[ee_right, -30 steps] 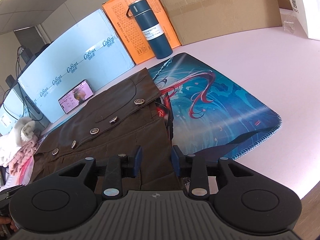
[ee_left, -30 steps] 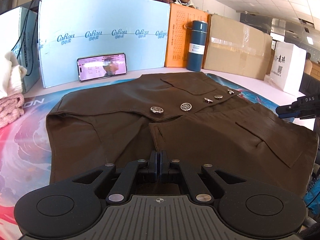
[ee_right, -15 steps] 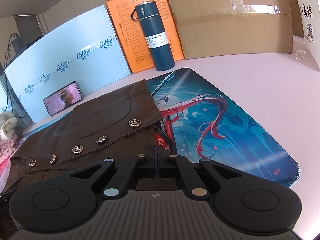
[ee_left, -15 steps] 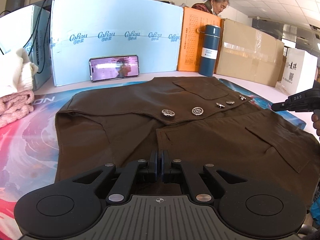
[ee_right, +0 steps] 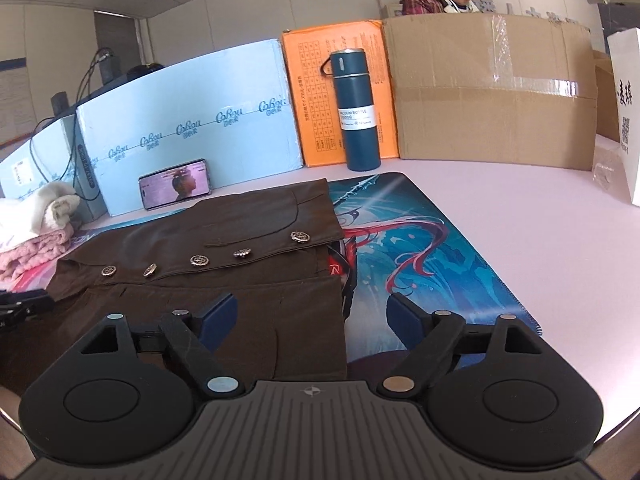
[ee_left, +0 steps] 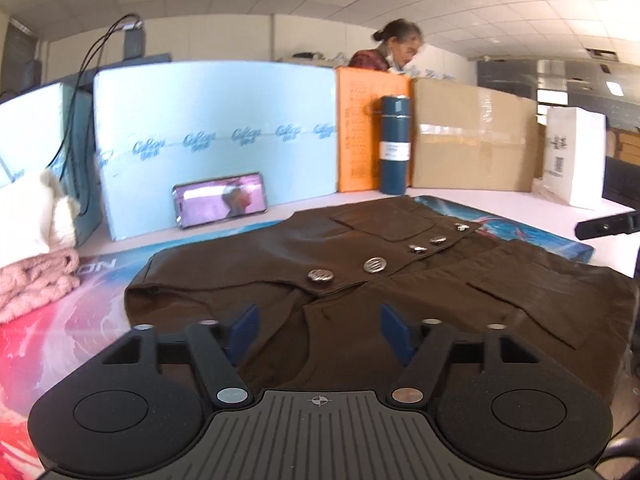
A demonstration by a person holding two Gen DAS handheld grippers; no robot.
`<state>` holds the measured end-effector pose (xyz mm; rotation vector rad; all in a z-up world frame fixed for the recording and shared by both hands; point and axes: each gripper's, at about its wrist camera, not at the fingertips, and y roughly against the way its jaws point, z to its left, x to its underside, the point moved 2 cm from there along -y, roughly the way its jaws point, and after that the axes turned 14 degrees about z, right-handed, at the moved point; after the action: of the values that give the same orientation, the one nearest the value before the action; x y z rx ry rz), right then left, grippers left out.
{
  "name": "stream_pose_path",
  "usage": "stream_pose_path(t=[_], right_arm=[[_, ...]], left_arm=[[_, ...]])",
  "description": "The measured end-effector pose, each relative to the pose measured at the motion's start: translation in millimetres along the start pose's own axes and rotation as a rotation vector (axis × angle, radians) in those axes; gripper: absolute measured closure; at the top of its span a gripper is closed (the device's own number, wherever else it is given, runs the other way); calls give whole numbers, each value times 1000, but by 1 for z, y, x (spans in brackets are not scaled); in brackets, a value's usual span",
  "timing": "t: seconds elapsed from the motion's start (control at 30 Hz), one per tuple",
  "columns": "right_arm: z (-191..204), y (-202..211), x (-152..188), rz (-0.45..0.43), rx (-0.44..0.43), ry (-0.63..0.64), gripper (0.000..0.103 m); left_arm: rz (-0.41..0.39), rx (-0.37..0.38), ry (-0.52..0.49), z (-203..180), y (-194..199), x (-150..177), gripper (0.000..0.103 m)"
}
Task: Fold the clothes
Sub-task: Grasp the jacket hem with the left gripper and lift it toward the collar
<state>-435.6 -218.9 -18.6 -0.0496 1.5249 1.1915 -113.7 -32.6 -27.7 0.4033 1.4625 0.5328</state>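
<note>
A brown garment (ee_left: 400, 292) with a row of silver buttons and flap pockets lies spread flat on a printed mat; it also shows in the right wrist view (ee_right: 248, 248). My left gripper (ee_left: 319, 334) is open and empty above the garment's near edge. My right gripper (ee_right: 310, 318) is open and empty above the garment's near right corner, where cloth meets the blue mat (ee_right: 432, 248). The right gripper's tip (ee_left: 604, 226) shows at the right of the left wrist view.
A phone (ee_left: 222, 204) leans on a light blue board (ee_left: 216, 140). A dark blue bottle (ee_right: 358, 112), an orange box (ee_right: 316, 92), a cardboard box (ee_right: 492, 88) and a white bag (ee_right: 626, 116) stand behind. Pink and white clothes (ee_left: 32, 248) lie left.
Both grippers were shut half a second ago and now stand open. Both have lifted a little off the garment, which lies flat.
</note>
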Motion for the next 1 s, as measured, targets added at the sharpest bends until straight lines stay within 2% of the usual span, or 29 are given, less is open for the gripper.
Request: stream_pose_path(t=[0.13,0.2,0.3,0.4,0.47,0.5,0.57,0.73,0.9,1.0], right_arm=[[20,16,12,-26,-98,116,11],[33,19,16,-39,-153,164,9],[46,19,18,-90,-193,208,7],[52,20,19,-166,-192,223,7],[55,24,22,-221,-178,250,5],[56,26,24,-235,-174,269,4],[57,32,29,-244,-172,307,2],[63,45,50,-158,-195,460,1],[66,48,64,-106,-165,551,0],[75,28,68,-57,-56,605,0]], left_arm=[[-59,213,-360,-49,18,18,8],[-27,251,-490,-70,18,26,3],[-6,226,-605,-92,13,32,3],[-24,146,-664,-111,4,35,3],[-39,139,-710,-124,-1,41,3],[-47,143,-712,-127,-3,42,3],[-65,152,-653,-123,-3,37,2],[-108,175,-505,-114,-3,25,2],[-150,197,-357,-105,-3,13,2],[-172,203,-280,-100,-4,7,2]])
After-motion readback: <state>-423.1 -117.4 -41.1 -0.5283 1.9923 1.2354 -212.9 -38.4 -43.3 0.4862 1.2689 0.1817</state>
